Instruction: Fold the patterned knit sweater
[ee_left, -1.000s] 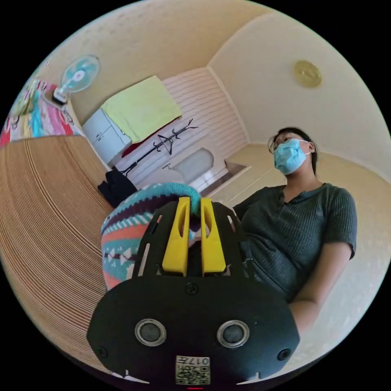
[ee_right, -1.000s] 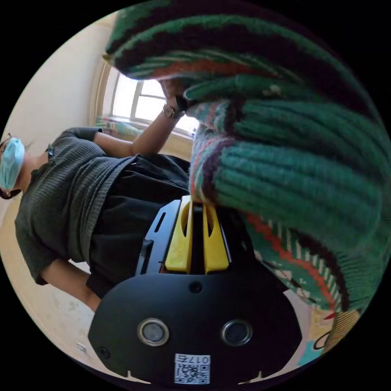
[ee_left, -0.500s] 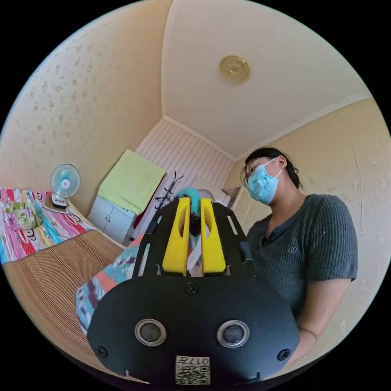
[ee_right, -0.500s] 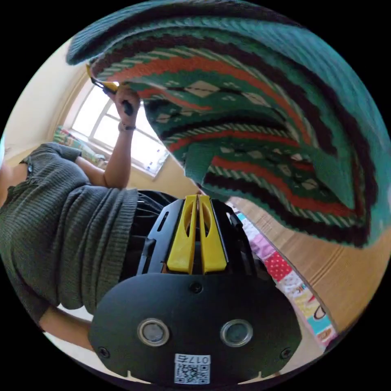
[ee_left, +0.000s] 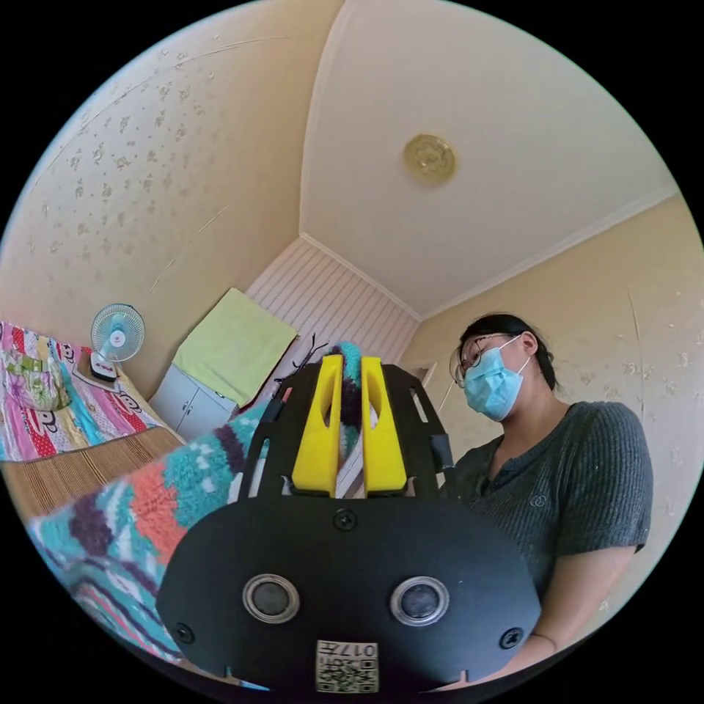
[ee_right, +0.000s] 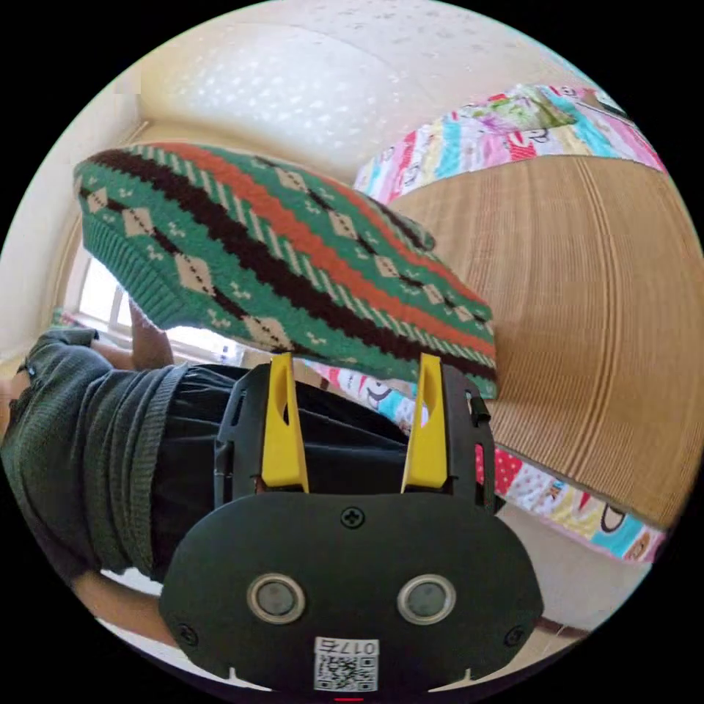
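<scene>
The patterned knit sweater (ee_right: 293,249), banded in green, orange and dark brown, hangs in the air above the bed's woven mat (ee_right: 587,308) in the right gripper view. My right gripper (ee_right: 355,367) is open just below the sweater's lower edge, with nothing between its yellow jaws. In the left gripper view my left gripper (ee_left: 350,367) is shut on a teal and purple fold of the sweater (ee_left: 147,506), which trails down to the lower left. The person's raised hand (ee_right: 147,341) shows under the sweater's ribbed hem.
A colourful patterned quilt (ee_right: 499,139) borders the mat. In the left gripper view a small fan (ee_left: 116,337) stands by the bed, with a white cabinet (ee_left: 187,400) under a yellow-green cloth (ee_left: 235,345) and a coat rack behind. The person (ee_left: 543,477) stands close on the right.
My right gripper has opened and let go of the sweater, which now hangs from the left gripper alone. Both cameras have swung, and the left gripper still holds its fold.
</scene>
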{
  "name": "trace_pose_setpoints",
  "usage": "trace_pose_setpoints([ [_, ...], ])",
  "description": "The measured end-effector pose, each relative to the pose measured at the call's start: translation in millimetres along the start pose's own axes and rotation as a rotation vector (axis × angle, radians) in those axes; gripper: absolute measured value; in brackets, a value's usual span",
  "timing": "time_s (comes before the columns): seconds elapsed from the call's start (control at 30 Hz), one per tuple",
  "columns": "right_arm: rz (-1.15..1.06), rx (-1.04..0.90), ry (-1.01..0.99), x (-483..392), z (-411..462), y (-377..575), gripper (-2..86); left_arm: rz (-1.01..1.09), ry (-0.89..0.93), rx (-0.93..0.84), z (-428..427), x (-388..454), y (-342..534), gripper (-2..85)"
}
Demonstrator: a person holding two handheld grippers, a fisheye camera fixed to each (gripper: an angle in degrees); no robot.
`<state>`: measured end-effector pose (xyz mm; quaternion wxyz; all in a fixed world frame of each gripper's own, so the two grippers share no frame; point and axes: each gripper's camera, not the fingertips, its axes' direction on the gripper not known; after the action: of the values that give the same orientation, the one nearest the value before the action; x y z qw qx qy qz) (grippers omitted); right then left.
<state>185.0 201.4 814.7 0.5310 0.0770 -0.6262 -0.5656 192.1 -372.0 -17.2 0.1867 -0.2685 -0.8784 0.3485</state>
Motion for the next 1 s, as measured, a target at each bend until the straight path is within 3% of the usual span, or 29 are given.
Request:
trace_pose_setpoints([
  [0.1, -0.232, -0.083, -0.017, -38.6, 38.2, 7.2, 21.4, 0.039, -0.077, 0.002, -6.7, 14.8, -22.4, 4.8],
  [0.2, -0.335, -0.169, 0.263, -80.0, 85.6, 17.0, 16.2, 0.081, -0.135, -0.014, -17.1, 34.2, -43.3, 4.8],
  [0.27, -0.379, -0.242, 0.469, -98.4, 118.8, 22.0, 7.8, 0.098, -0.166, -0.013, -23.9, 48.9, -53.7, 4.8],
  [0.4, -0.299, -0.244, 0.653, -108.6, 119.5, 15.3, 6.8, 0.057, -0.205, 0.043, -40.4, 56.6, -60.3, 4.8],
  [0.47, -0.183, -0.098, 0.809, -118.6, 93.1, 12.7, 6.3, 0.014, -0.218, 0.094, -53.1, 57.6, -60.9, 4.7],
  [0.63, -0.091, 0.314, 0.951, -178.3, 13.3, 29.1, 5.7, -0.06, -0.262, 0.186, -81.5, 61.0, -57.6, 4.7],
  [0.87, -0.264, 0.745, 1.127, -315.4, -42.2, 83.1, 5.5, -0.112, -0.439, 0.066, -115.4, 88.6, -56.2, 4.6],
  [1.0, -0.316, 0.944, 1.202, -374.4, -63.7, 102.0, 5.6, -0.075, -0.437, -0.006, -103.2, 108.2, -56.8, 4.1],
])
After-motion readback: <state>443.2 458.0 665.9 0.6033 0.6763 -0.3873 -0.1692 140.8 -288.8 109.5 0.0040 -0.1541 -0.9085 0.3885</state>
